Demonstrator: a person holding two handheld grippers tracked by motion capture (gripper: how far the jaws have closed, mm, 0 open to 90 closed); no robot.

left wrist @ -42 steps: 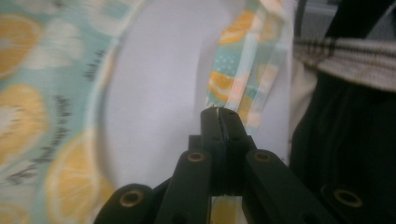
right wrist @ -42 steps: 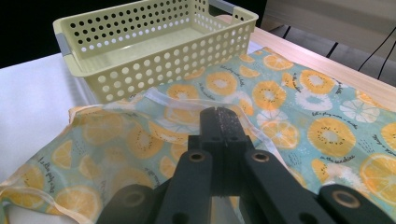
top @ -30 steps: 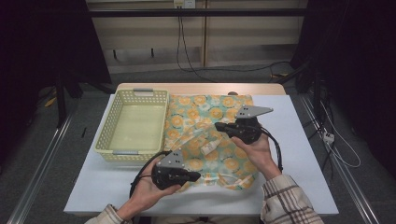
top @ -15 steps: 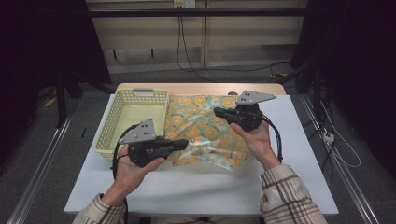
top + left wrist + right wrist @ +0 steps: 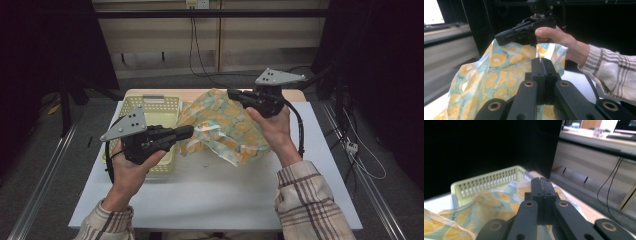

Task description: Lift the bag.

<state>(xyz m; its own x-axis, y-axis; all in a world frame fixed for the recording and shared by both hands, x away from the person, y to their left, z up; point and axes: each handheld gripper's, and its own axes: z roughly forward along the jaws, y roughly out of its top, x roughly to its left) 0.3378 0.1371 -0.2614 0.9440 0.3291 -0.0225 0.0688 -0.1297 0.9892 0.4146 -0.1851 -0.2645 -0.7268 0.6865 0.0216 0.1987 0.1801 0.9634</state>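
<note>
While both grippers, left (image 5: 187, 132) and right (image 5: 231, 93), are clamped on the cloth (image 5: 225, 127), it hangs lifted between them; no legible writing

Dim all round, black beyond the tabletop's (image 5: 220, 190) edges. Soft overhead light, faint shadows. Slightly blurred on the lemon-print cloth (image 5: 474, 216) in the right gripper view; glaring monitor top left in the left gripper view.

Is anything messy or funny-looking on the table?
Yes. The orange-print cloth is bunched and crumpled, not flat: the left gripper and right gripper hold it up by two edges, so it sags onto the white table. The yellow basket beside it looks fine.
</note>
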